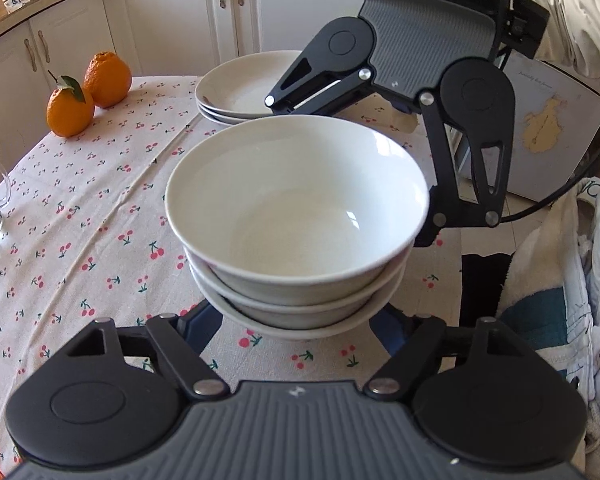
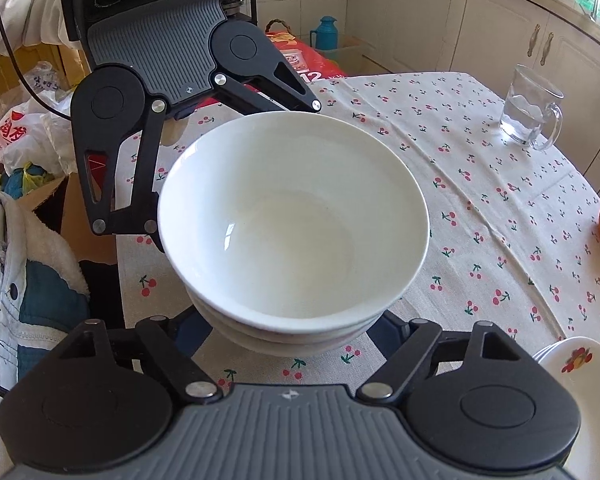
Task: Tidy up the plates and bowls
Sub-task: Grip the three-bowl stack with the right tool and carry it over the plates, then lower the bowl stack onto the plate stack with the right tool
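A stack of three white bowls (image 1: pixel 296 220) stands on the cherry-print tablecloth (image 1: pixel 80 240); it also fills the middle of the right wrist view (image 2: pixel 292 224). My left gripper (image 1: pixel 296 330) is open, its fingers reaching under both sides of the stack's base, the tips hidden by the bowls. My right gripper (image 2: pixel 296 332) is open in the same way on the opposite side; it shows beyond the bowls in the left wrist view (image 1: pixel 360 168). A stack of white plates (image 1: pixel 240 88) sits behind the bowls. A flower-printed plate stack (image 2: pixel 580 364) lies at the right edge.
Two oranges (image 1: pixel 88 92) sit at the table's far left. A glass mug with water (image 2: pixel 532 108) stands near the table edge. Kitchen cabinets (image 1: pixel 172 12) run behind. Bags and a red box (image 2: pixel 308 64) lie off the table. Clothing (image 1: pixel 560 300) lies beside the table edge.
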The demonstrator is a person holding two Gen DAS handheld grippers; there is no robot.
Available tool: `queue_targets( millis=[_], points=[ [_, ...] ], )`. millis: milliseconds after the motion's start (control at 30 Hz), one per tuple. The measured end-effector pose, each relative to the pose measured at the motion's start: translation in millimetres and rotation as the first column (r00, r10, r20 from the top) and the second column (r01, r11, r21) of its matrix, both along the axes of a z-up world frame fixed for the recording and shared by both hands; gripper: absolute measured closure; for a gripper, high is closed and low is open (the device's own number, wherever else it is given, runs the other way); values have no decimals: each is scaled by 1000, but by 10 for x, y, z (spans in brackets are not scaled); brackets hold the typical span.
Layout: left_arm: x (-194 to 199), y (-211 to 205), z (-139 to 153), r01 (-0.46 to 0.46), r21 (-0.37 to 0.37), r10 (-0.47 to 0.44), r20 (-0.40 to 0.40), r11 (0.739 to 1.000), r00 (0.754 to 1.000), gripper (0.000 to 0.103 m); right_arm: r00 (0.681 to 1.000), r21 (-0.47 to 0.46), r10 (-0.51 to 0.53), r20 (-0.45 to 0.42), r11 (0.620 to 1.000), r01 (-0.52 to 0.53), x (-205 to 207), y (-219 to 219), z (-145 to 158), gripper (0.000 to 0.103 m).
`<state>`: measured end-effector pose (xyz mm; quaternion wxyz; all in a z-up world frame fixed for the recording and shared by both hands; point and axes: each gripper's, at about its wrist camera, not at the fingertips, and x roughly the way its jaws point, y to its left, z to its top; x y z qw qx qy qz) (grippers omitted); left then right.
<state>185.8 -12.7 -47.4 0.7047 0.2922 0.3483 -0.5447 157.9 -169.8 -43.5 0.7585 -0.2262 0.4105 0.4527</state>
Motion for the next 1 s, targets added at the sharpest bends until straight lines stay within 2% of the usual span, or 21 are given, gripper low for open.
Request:
queue_targets(
  millis=[333, 567, 733, 1000],
  points=[
    [78, -421, 259, 45, -43, -43, 35, 998, 998, 23, 997, -14, -38, 62, 999, 39, -61, -383, 326, 17],
    [278, -951, 377, 111, -62, -107, 75, 992, 992, 23, 989, -39, -102, 109, 994, 107, 0, -871, 512, 17],
    [444, -1338, 332, 167, -64, -160, 92, 984, 983, 23, 980, -72, -156, 122, 984, 166, 106, -1200, 537, 17],
    [698, -1754, 155, 197, -57, -192, 81, 979, 978, 24, 967, -99, -230, 114, 965, 241, 286, -1620, 412, 17]
  ],
)
